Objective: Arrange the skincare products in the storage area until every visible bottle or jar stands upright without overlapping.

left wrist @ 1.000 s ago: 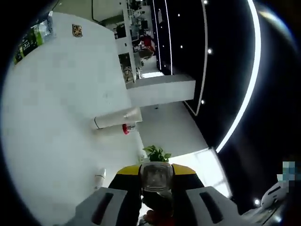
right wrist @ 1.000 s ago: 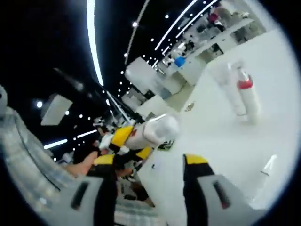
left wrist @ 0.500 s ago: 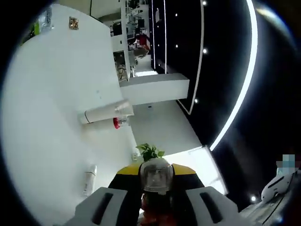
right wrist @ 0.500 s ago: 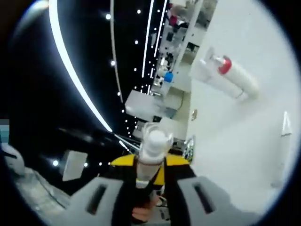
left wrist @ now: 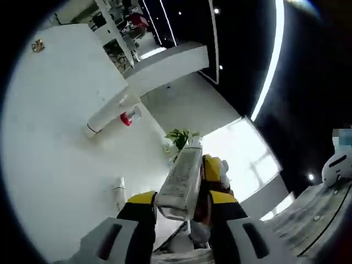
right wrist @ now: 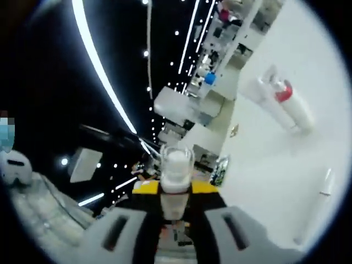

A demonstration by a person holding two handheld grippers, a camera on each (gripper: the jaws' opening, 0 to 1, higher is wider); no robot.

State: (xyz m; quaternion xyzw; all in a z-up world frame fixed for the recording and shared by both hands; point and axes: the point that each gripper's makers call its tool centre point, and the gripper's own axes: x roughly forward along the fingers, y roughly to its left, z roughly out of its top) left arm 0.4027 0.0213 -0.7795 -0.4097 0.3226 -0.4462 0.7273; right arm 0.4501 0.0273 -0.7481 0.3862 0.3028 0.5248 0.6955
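My left gripper [left wrist: 179, 212] is shut on a clear ribbed bottle [left wrist: 181, 179] that leans up and to the right between the yellow-tipped jaws. My right gripper [right wrist: 175, 192] is shut on a white bottle with a clear cap [right wrist: 176, 168], seen nearly end-on. Both are held above the white table [left wrist: 60, 143]. On the table stand a tall white bottle [left wrist: 102, 122] and, right beside it, a red-capped bottle [left wrist: 127, 117]. The right gripper view has the same pair, the white bottle [right wrist: 298, 118] and the red-capped bottle [right wrist: 281, 93]. A small white tube [left wrist: 119, 192] lies nearer the grippers, also visible as the tube [right wrist: 325, 182].
A small gold object [left wrist: 37, 45] sits far out on the table. A green potted plant [left wrist: 181, 137] is beyond the table's edge. Desks and shelving [right wrist: 225, 55] stand in the room behind, under a dark ceiling with light strips.
The left view has rolled, and the clear bottle, seen cap-on before, now shows its side and leans right. The right view rolled back a little; its white bottle stays gripped.
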